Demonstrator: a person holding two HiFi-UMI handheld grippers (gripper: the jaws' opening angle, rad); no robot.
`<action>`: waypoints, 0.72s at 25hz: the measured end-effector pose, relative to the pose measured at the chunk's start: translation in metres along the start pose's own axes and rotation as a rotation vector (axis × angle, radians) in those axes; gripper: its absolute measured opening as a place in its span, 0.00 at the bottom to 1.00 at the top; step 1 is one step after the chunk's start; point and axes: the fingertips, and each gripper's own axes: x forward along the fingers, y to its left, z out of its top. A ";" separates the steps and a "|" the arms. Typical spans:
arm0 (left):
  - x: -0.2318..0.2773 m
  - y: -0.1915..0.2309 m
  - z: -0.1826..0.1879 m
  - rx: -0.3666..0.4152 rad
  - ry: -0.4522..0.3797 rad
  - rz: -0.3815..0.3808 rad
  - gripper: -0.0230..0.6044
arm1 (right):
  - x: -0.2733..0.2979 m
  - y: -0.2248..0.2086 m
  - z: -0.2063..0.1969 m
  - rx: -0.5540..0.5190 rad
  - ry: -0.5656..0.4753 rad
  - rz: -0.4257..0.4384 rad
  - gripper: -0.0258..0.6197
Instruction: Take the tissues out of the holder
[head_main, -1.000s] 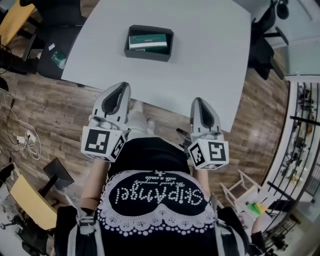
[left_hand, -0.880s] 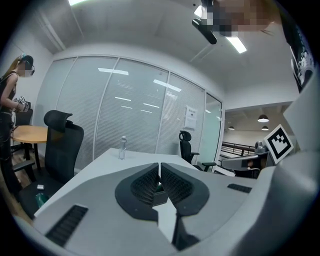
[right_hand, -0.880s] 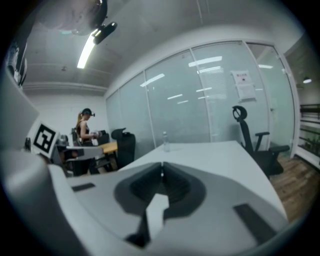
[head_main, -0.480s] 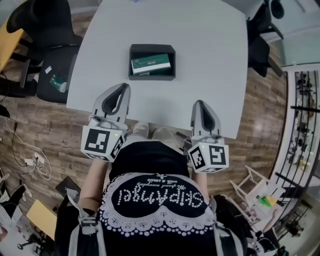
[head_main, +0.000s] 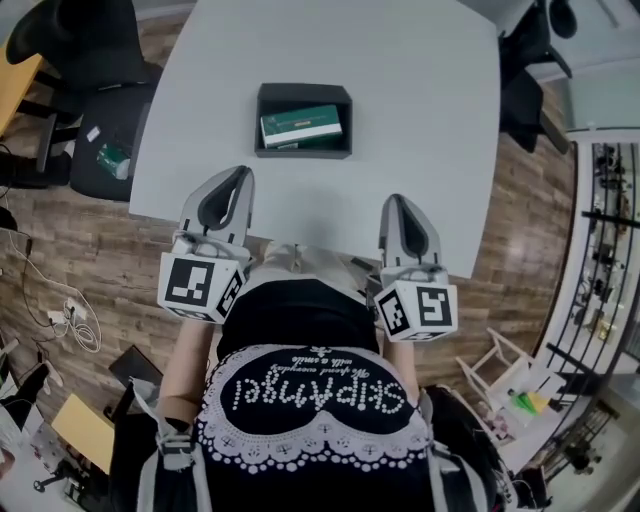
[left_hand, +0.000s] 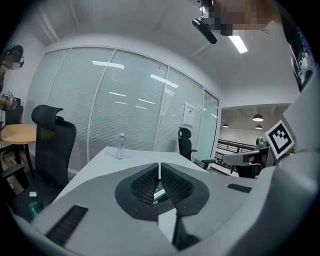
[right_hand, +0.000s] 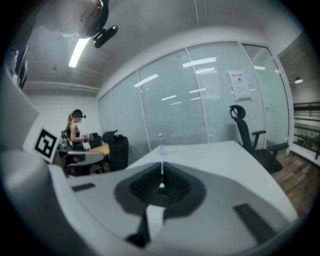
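Since a second ago the person's head has swung round, so the table (head_main: 420, 110) and the holder (head_main: 303, 152) now sit square on rather than skewed; both grippers hover much where they were.

From the head view, the left gripper (head_main: 240, 174) and the right gripper (head_main: 398, 200) are held side by side over the near edge of the table, tips pointing away from the person. The dark holder lies on the table ahead of the left gripper's tip and apart from it, further off to the left of the right gripper. A green tissue pack (head_main: 300, 126) lies flat inside it.

In the left gripper view, the left gripper (left_hand: 160, 167) has its ribbed pads pressed together with nothing between them. A sliver of the green tissue pack (left_hand: 159, 192) shows low down past the closed jaws. Further ahead a water bottle (left_hand: 120, 146) stands on the table, a black office chair (left_hand: 52, 150) is off to the left, and the other gripper's marker cube (left_hand: 280, 138) is on the right.

In the right gripper view, the right gripper (right_hand: 161, 169) also has its jaws pressed together and pinches nothing. The water bottle (right_hand: 161, 143) stands straight ahead beyond the tips. A second person (right_hand: 75, 129) stands in the background to the left.
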 end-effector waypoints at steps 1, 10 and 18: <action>0.000 -0.001 0.000 -0.002 -0.002 0.008 0.09 | 0.000 -0.001 0.001 -0.002 0.001 0.007 0.09; 0.017 -0.020 0.015 0.002 -0.033 0.028 0.09 | 0.003 -0.029 0.017 -0.015 -0.014 0.029 0.09; 0.028 -0.029 0.022 0.015 -0.038 0.030 0.09 | 0.003 -0.046 0.019 -0.008 -0.013 0.028 0.09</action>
